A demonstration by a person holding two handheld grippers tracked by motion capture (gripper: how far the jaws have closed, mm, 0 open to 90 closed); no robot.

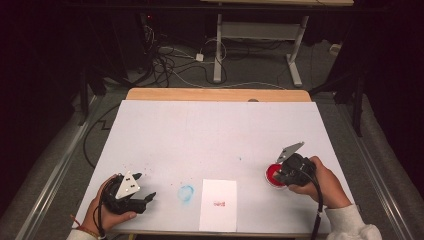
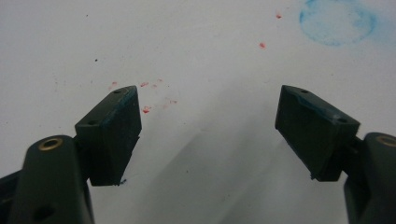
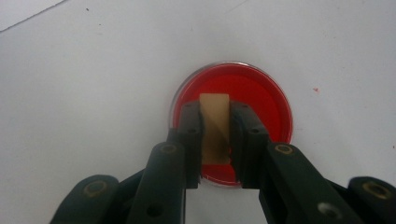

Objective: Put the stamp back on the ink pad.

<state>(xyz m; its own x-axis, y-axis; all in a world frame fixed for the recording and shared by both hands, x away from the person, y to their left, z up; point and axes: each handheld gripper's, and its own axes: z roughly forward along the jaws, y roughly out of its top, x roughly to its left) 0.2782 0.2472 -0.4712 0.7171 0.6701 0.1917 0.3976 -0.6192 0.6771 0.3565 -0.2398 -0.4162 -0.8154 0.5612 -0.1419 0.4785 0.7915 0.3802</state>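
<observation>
My right hand-held gripper [image 3: 215,135] clamps one tan wooden block [image 3: 215,128] over one round red-filled dish [image 3: 261,98]. My left hand-held gripper [image 2: 208,130] stands wide, holding nothing, above the white bench [image 2: 187,56].

Claw [image 3: 215,135] around block [image 3: 215,126] over red dish [image 3: 261,93]

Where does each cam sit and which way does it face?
High view: above the person's side, looking forward and down on the table; both hands, left gripper, right gripper.
Left gripper view: rides the left gripper, facing bare tabletop between open jaws.
Right gripper view: rides the right gripper, looking down on the red dish; jaws clamp a tan block.
Shared: blue stain in high and left views; red dish in high and right.
</observation>
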